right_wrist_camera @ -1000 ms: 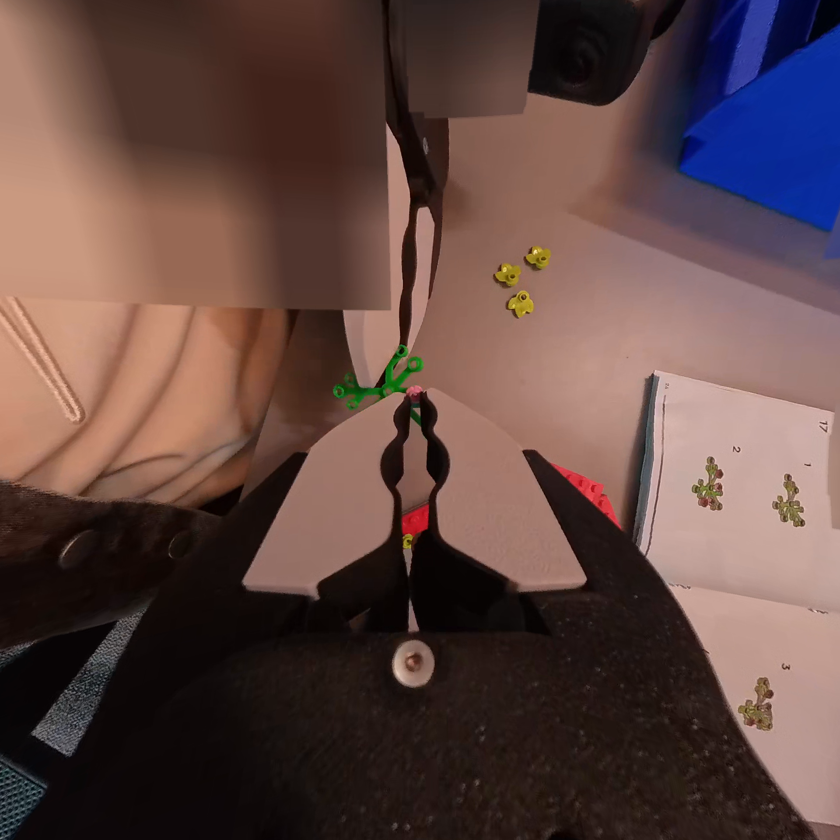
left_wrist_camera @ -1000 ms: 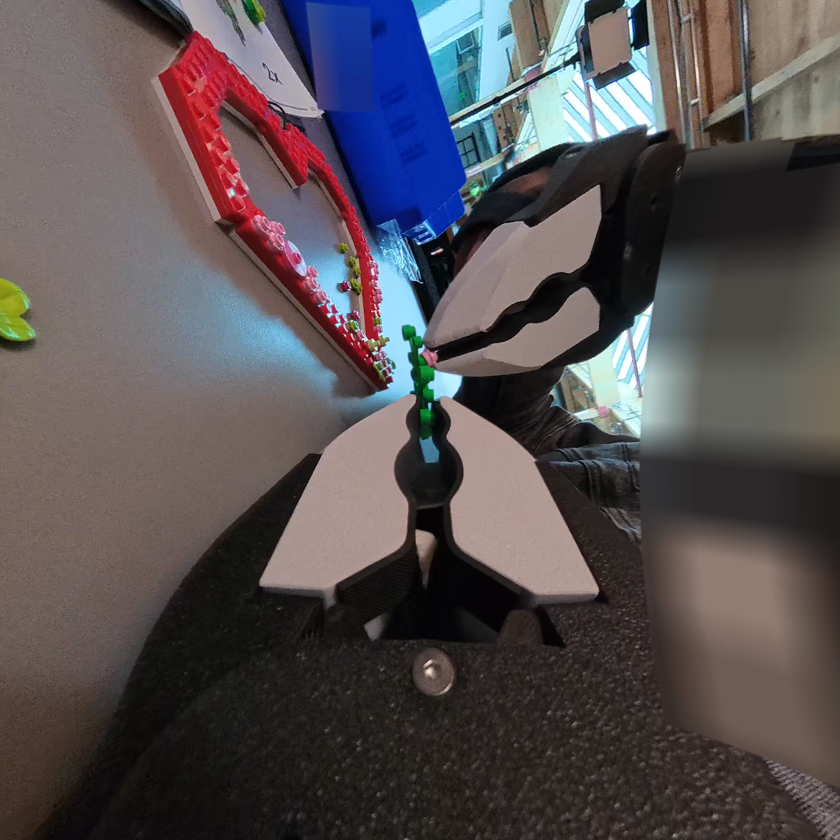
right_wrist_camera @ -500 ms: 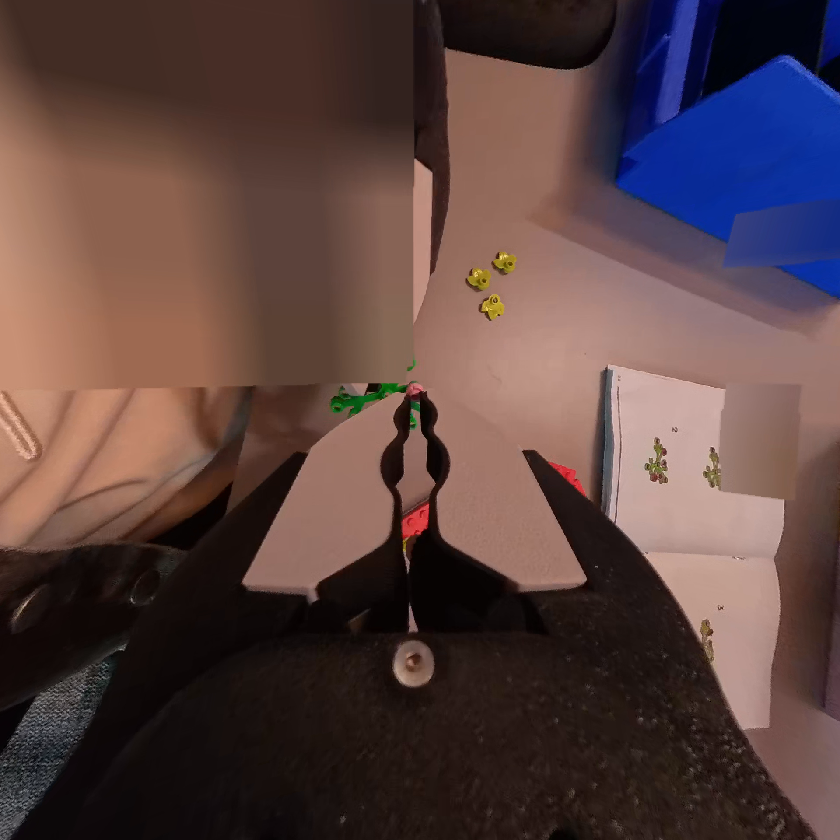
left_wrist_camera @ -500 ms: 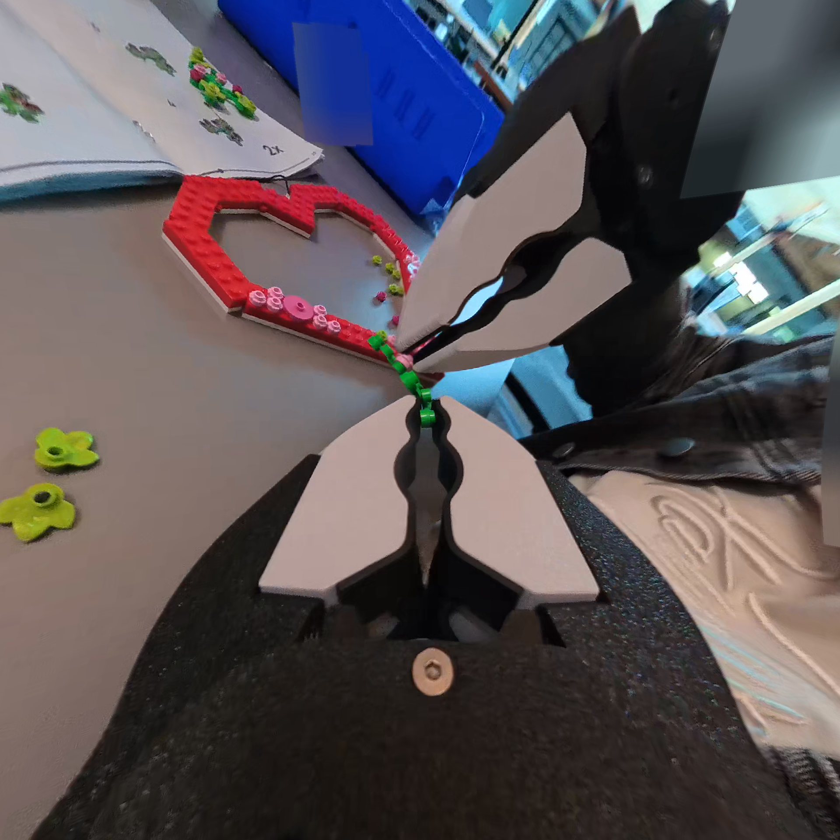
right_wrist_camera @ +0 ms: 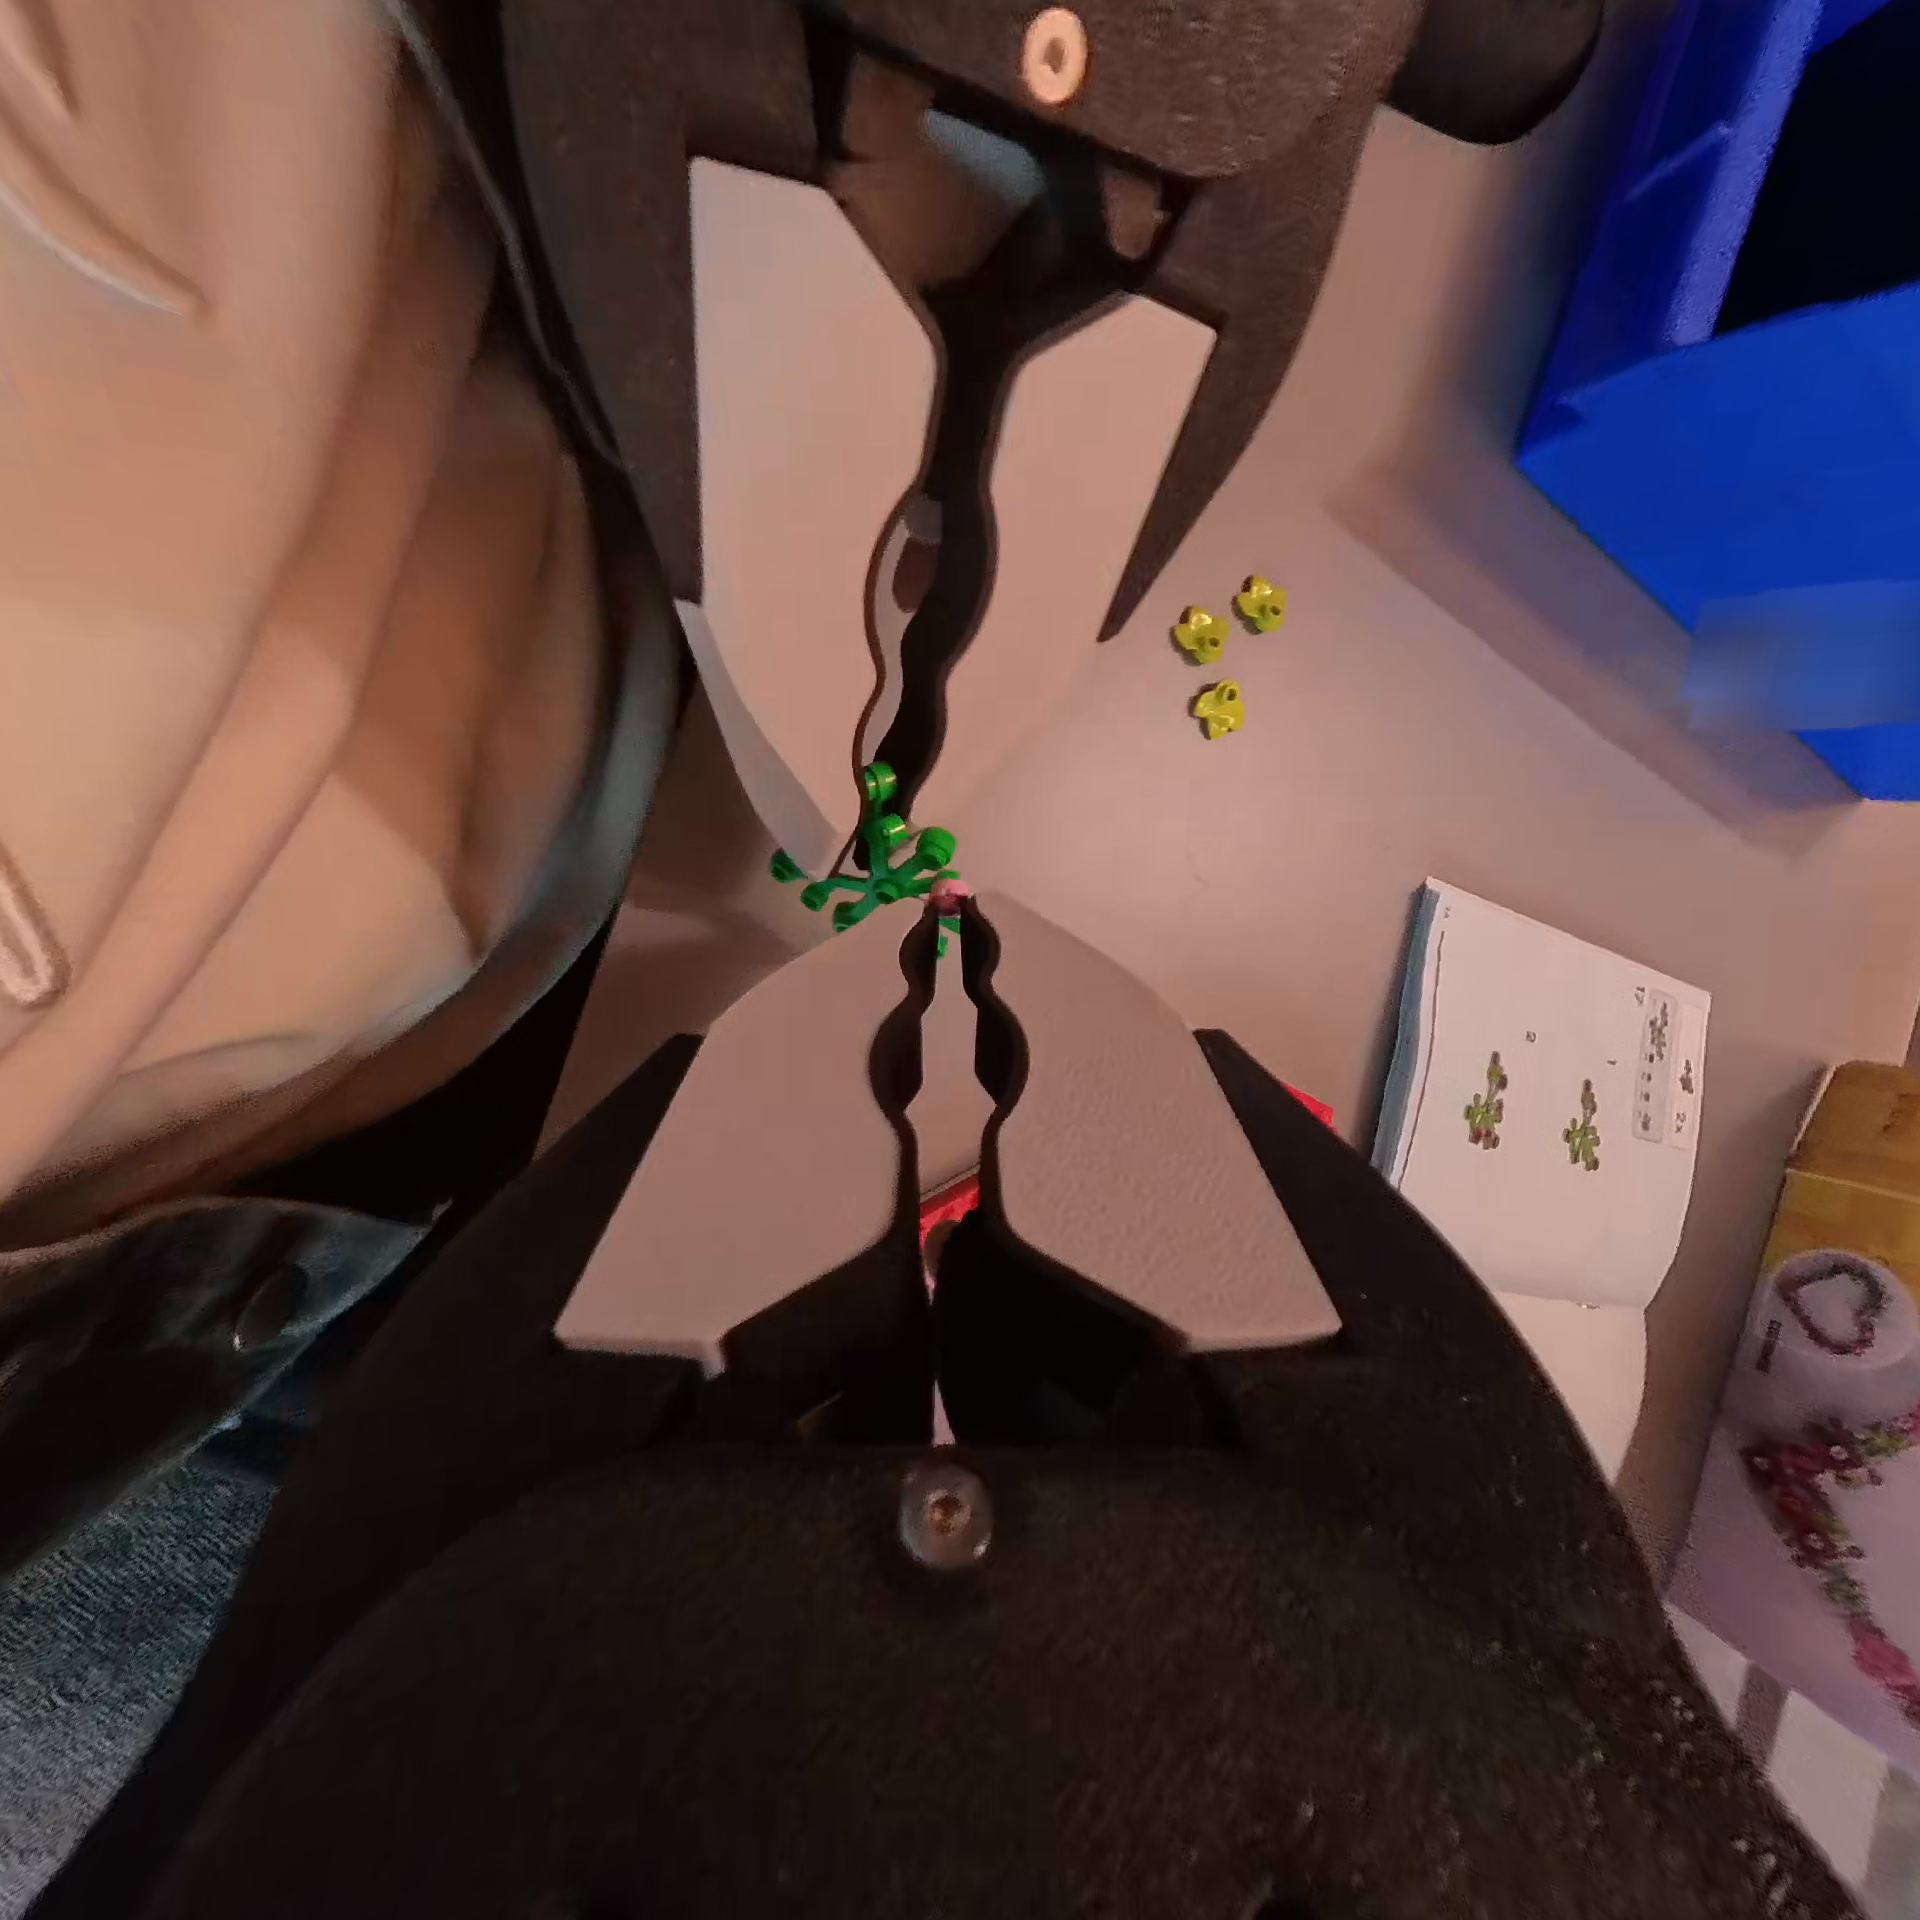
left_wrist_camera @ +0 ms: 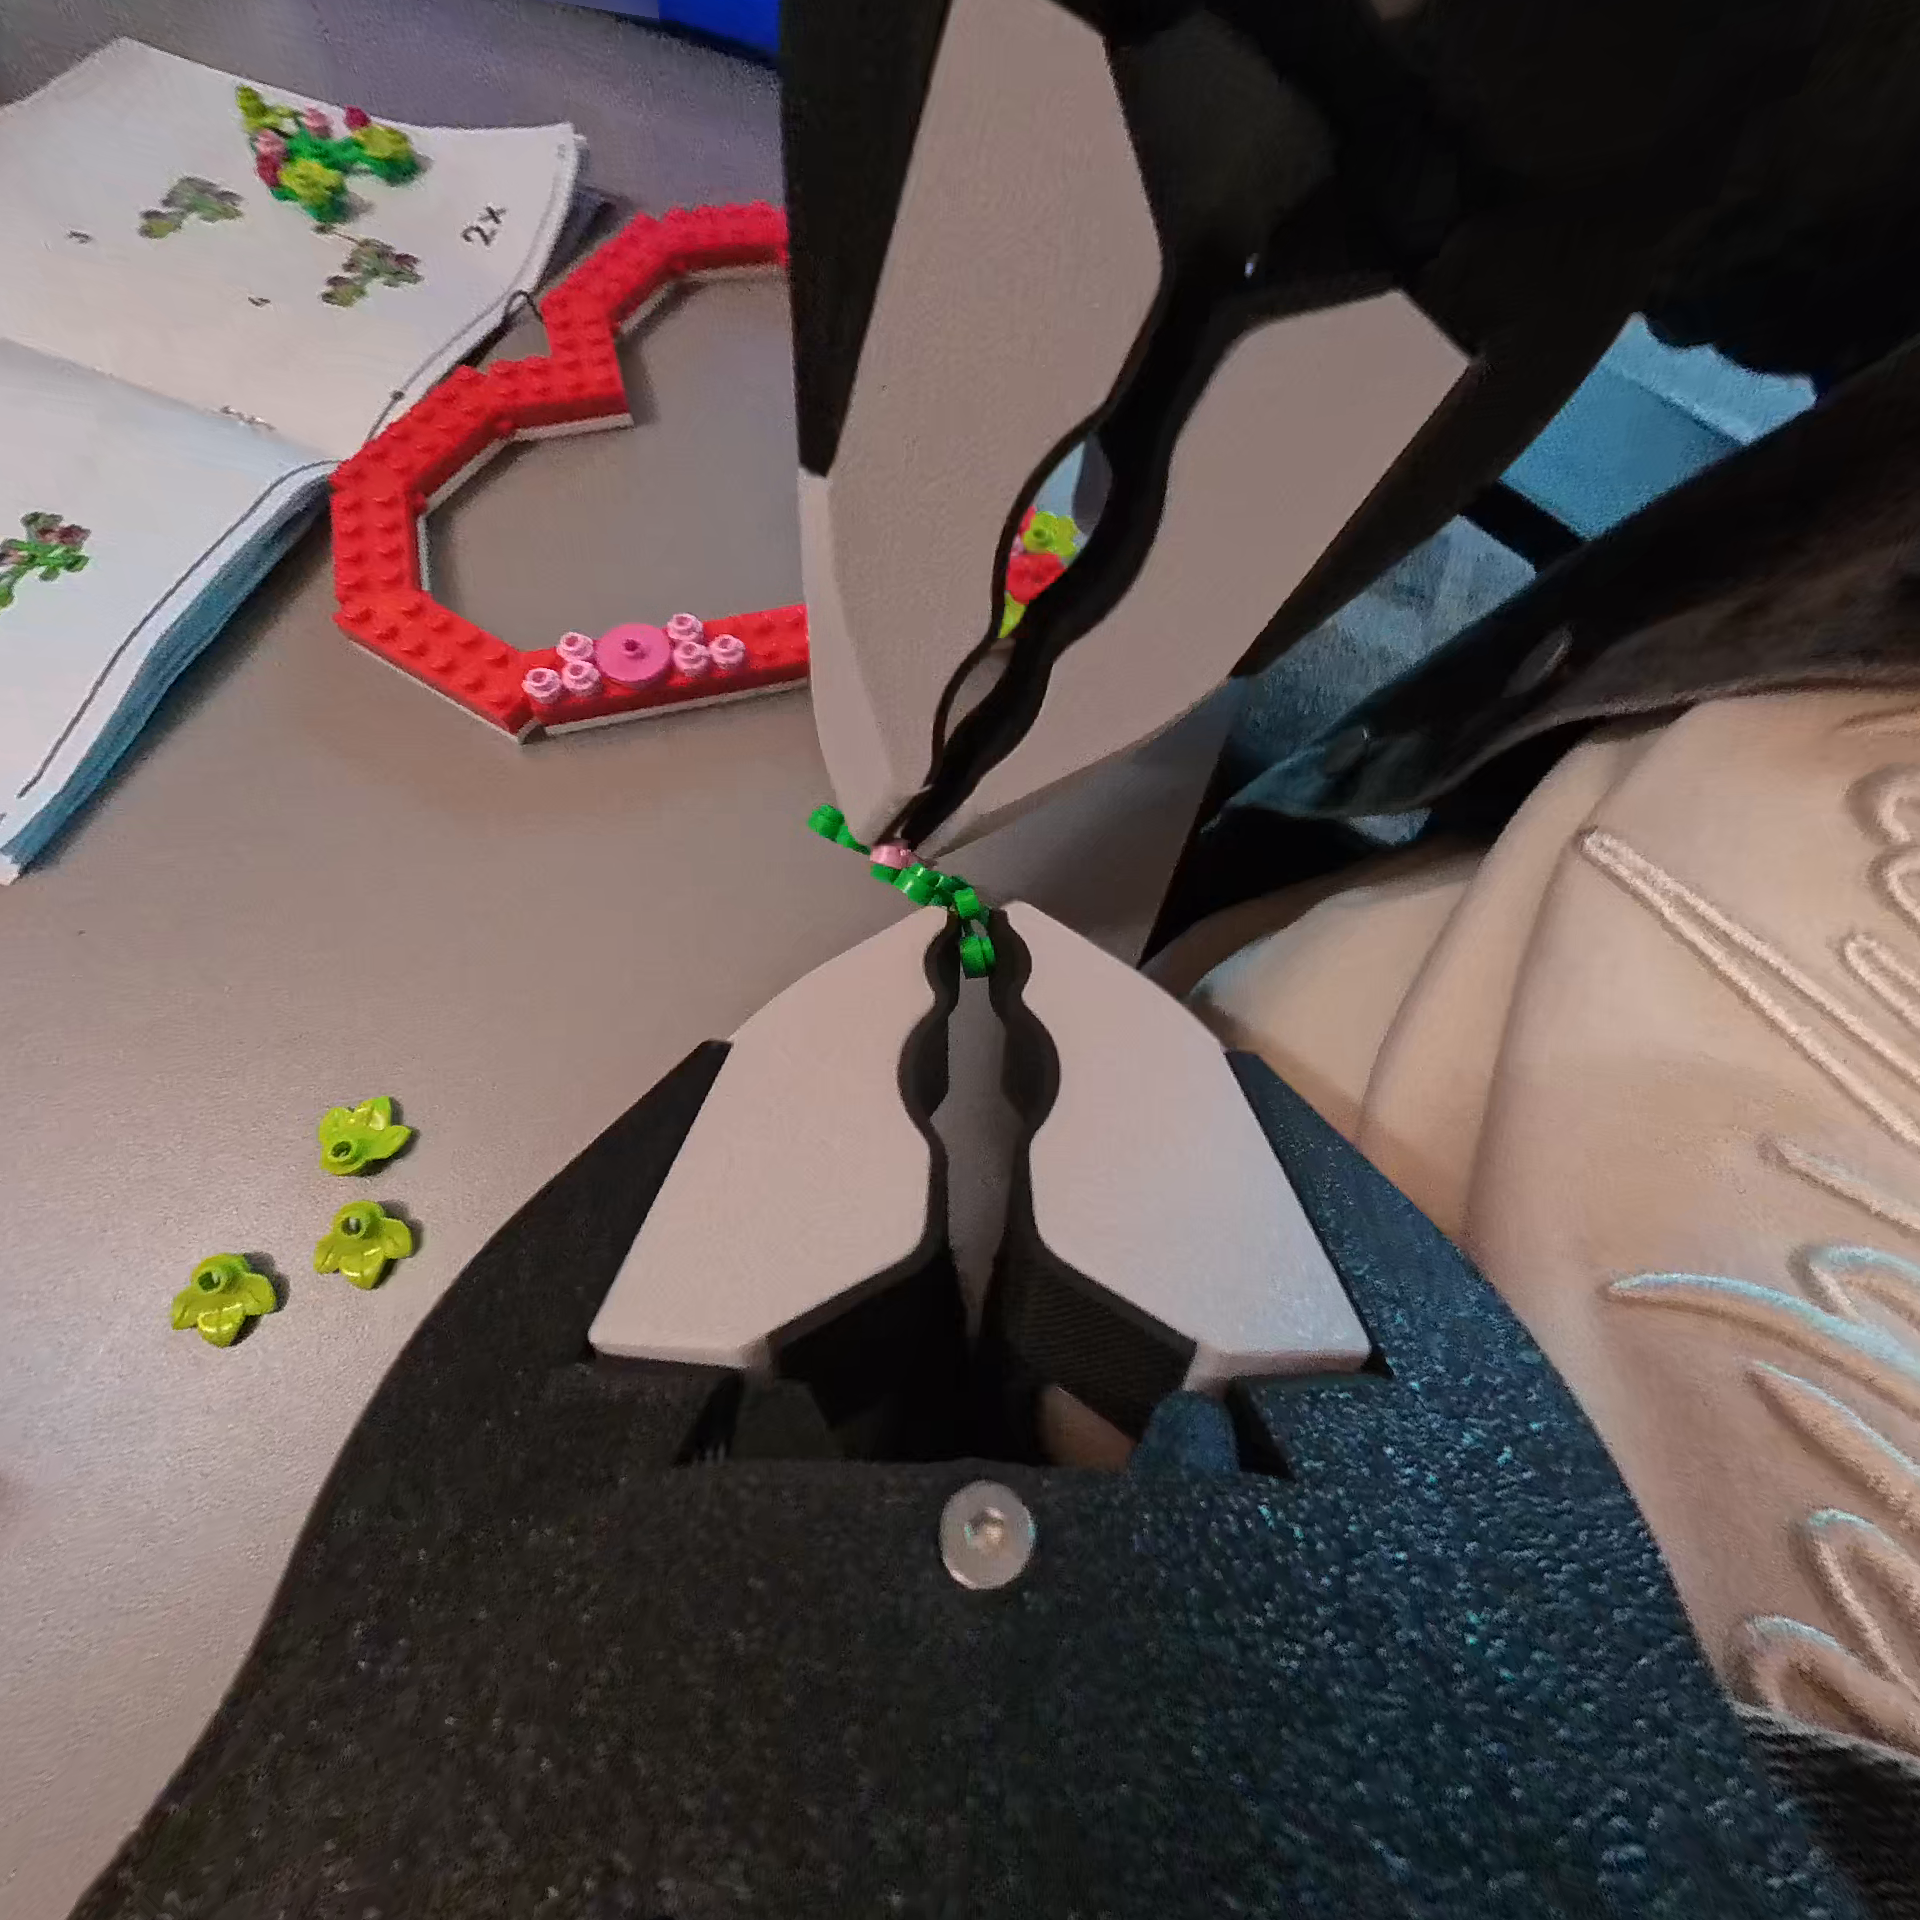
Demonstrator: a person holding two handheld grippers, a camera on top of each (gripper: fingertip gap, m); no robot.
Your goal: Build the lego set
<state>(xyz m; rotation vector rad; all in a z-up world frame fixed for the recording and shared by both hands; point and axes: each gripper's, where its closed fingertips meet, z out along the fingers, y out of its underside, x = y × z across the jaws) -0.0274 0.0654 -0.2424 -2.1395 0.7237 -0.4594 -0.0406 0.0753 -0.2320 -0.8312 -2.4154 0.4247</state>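
Note:
My left gripper (left_wrist_camera: 971, 920) is shut on one end of a green lego stem (left_wrist_camera: 930, 885) and holds it in the air. My right gripper (right_wrist_camera: 949, 906) is shut on a small pink stud (right_wrist_camera: 947, 890) and holds it against the green stem (right_wrist_camera: 883, 868). In the left wrist view the right gripper (left_wrist_camera: 902, 844) comes down from above, tip to tip with mine, the pink stud (left_wrist_camera: 890, 854) at its tips. In the right wrist view the left gripper (right_wrist_camera: 881, 795) comes in from above. The red heart-shaped lego frame (left_wrist_camera: 416, 613), with pink flower studs (left_wrist_camera: 634, 655), lies on the grey table.
Three lime green leaf pieces (left_wrist_camera: 348, 1216) lie loose on the table, also in the right wrist view (right_wrist_camera: 1221, 644). An open instruction booklet (left_wrist_camera: 187, 343) lies left of the frame. Blue bins (right_wrist_camera: 1745, 436) stand at the back. A set box (right_wrist_camera: 1829, 1403) is at the right. A person's torso (left_wrist_camera: 1610, 1143) is close behind the grippers.
Both grippers have tilted and moved together, with the stem and stud held throughout. The views have swung so that the table, frame and leaf pieces show more from above.

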